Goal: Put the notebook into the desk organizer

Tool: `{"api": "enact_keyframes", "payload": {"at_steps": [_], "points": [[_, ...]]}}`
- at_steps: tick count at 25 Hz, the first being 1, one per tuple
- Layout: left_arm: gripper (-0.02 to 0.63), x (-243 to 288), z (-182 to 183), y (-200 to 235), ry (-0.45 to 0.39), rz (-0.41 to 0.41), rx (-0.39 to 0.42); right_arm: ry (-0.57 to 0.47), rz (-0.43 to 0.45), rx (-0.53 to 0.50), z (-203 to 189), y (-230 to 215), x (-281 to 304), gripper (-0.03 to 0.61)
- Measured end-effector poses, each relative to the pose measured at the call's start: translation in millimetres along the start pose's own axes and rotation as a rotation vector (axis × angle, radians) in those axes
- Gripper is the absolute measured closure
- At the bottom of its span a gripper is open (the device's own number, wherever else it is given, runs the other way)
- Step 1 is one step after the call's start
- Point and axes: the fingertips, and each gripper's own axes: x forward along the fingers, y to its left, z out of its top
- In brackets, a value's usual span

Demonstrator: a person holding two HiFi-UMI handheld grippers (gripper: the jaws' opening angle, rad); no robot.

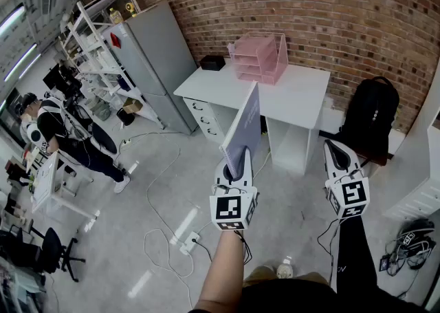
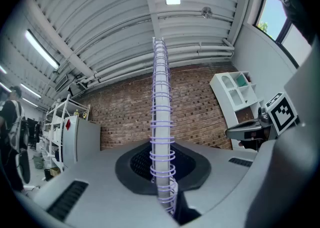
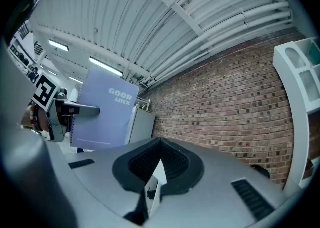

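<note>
A lilac spiral notebook (image 1: 246, 129) stands upright in the air, gripped at its lower edge by my left gripper (image 1: 237, 167). In the left gripper view its wire spine (image 2: 161, 122) rises straight up from between the pads, where the gripper (image 2: 165, 192) is shut on it. The pink desk organizer (image 1: 258, 57) sits at the back of the white desk (image 1: 302, 88), ahead of the notebook and well apart from it. My right gripper (image 1: 335, 148) hangs to the right, jaws together and empty. From the right gripper (image 3: 152, 187), the notebook cover (image 3: 102, 109) shows at left.
A black backpack (image 1: 371, 115) leans on the brick wall right of the desk. A grey cabinet (image 1: 155, 64) and white shelving stand to the left. Cables (image 1: 172, 236) lie on the floor. A person (image 1: 65, 133) stands far left by another table.
</note>
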Motion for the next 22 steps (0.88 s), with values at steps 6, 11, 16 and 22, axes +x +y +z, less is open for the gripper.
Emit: {"api": "enact_keyframes", "payload": {"at_steps": [6,11,16,22], "points": [[0.574,-4.3,3.0,-1.5,0.002,-0.005,0.009,0.004,0.003,0.036,-3.5,-0.2,-2.3,0.558],[0.575,-1.3,4.2,6.9,0.002,0.003,0.008,-0.018,0.017,0.062,1.5,2.0,7.5,0.558],[0.575,12.8,-1.6,15.9,0.001,0.005,0.009,-0.019,0.022,0.059,-2.3,-0.8,27.4,0.558],[0.575,44.1,-14.7,40.3,0.001,0.01,-0.008,-0.017,0.031,0.044,-9.6,-3.2,65.4,0.558]]}}
